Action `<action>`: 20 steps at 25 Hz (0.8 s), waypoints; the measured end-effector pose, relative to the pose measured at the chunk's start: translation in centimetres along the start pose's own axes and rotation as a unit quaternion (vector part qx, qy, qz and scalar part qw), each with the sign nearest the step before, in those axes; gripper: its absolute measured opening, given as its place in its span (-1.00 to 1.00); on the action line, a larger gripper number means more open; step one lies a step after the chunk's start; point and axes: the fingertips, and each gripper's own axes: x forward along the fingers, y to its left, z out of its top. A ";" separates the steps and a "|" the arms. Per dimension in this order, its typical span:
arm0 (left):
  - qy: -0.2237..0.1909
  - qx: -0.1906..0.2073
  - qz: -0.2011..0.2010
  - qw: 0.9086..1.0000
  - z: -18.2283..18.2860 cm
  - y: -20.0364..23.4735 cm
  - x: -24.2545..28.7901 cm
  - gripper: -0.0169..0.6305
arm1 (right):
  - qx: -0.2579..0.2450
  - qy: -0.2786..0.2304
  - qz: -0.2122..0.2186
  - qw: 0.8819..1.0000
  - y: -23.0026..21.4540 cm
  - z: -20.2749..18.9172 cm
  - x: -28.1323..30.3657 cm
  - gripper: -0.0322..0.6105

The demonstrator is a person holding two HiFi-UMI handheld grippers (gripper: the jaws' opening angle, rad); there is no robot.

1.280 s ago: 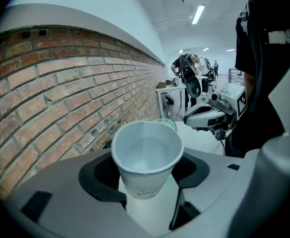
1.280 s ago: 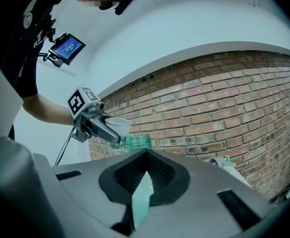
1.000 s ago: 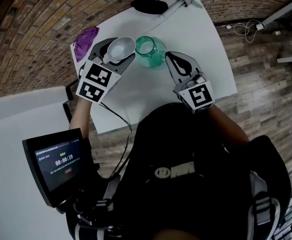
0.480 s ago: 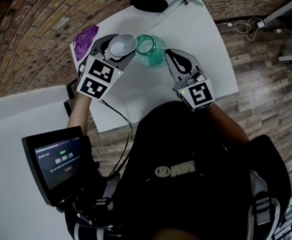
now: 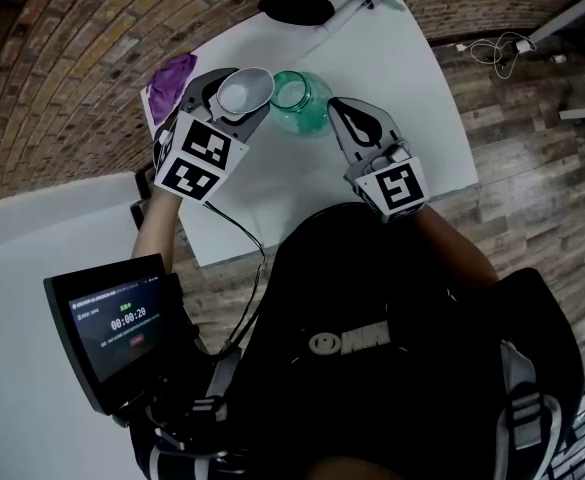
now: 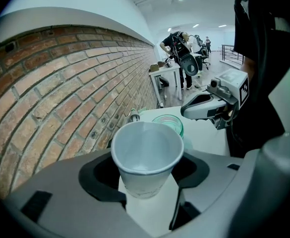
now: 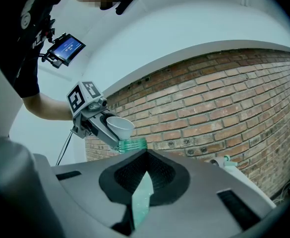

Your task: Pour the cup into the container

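The white paper cup [image 6: 147,152] sits clamped by its lower wall between the two jaws of the left gripper [image 5: 242,93], which press on it from both sides. It is raised off the white table [image 5: 392,78] with its open mouth facing up and only slightly tipped. In the right gripper view it hangs just beside and a little above the rim of the green glass jar [image 5: 304,105]. Whether anything is inside the cup cannot be told; only its pale inner wall shows.

The jar stands upright on the table between the two grippers. The right gripper [image 5: 334,105] lies level on the jar's other side. Its jaws are pressed together with nothing between the pads, and their tips are right up against the green glass. A purple cloth [image 5: 172,73] lies near the table's far left corner, beside the red brick wall [image 6: 60,83].
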 end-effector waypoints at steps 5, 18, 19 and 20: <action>0.007 0.021 0.001 1.000 0.4 -0.2 0.1 -0.04 | 0.006 -0.003 -0.003 1.000 0.0 0.0 -0.2 -0.90; 0.041 0.042 0.019 0.998 0.0 0.1 -0.1 -0.04 | 0.003 -0.004 0.002 1.000 0.1 0.2 0.0 -0.90; 0.044 0.047 0.021 0.998 0.0 0.1 -0.1 -0.04 | 0.004 -0.005 0.002 1.000 0.1 0.2 0.1 -0.90; 0.047 0.053 0.023 0.997 0.0 0.1 -0.1 -0.04 | 0.004 -0.006 0.002 1.000 0.2 0.2 0.1 -0.90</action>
